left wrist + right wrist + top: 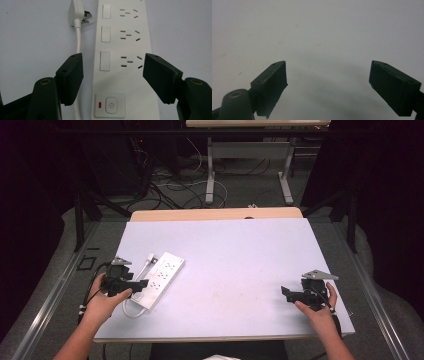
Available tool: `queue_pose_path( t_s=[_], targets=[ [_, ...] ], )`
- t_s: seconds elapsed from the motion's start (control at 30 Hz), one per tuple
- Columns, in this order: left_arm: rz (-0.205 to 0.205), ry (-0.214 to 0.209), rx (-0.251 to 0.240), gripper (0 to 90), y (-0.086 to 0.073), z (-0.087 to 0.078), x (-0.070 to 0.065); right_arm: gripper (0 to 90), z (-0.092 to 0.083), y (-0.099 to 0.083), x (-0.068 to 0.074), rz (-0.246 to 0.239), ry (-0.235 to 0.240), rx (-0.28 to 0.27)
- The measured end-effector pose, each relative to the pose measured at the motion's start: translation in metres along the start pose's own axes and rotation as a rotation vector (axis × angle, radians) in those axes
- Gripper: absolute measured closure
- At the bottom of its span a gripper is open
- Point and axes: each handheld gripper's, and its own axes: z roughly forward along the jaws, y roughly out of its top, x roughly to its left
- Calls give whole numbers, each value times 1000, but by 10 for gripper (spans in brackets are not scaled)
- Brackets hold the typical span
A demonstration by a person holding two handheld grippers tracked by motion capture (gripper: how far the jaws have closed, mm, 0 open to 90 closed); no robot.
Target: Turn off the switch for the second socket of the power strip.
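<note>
Fingers: left gripper (112, 75) spread wide astride power strip (125, 60) | right gripper (328, 85) spread, empty, over bench (240, 255) | advice: close squarely, avoid cord (79, 42)

Count of things on the table

One power strip (161, 279) with one cord (78, 42) and one plug (77, 13); three rocker switches (105, 34), three socket groups (130, 34), one power button (111, 105); two grippers, left gripper (137, 284) and right gripper (286, 293).

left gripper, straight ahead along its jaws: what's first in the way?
Likely the white power strip: the left gripper is open with jaws either side of it, above it as far as depth shows. Its cord runs just inside one jaw.
</note>
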Motion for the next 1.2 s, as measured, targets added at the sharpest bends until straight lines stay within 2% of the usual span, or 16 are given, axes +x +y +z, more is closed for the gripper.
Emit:
queue_pose_path(
  t_s=[0.03,0.07,0.17,0.2,0.27,0.47,0.6,0.63,1.2],
  targets=[
    [-17,2,-9,336,0,1,0,142,0,0,0,-3,-2,0],
    [-6,-3,2,342,0,0,2,142,0,0,-1,-7,-1,2],
    [-33,1,-2,350,0,1,4,142,1,0,0,0,1,1],
    [-27,0,5,354,1,0,6,142,1,0,0,4,-1,3],
    [-38,-3,5,385,1,0,8,142,1,0,0,-3,1,4],
    [-60,-8,12,404,4,0,11,143,1,0,0,-2,1,3],
    [-55,-9,19,411,6,-1,15,143,1,0,-1,0,0,4],
    [-63,-5,7,414,7,0,16,143,1,0,0,6,2,7],
    [-100,-22,30,472,22,5,27,144,2,-1,-2,3,0,9]
  ],
)
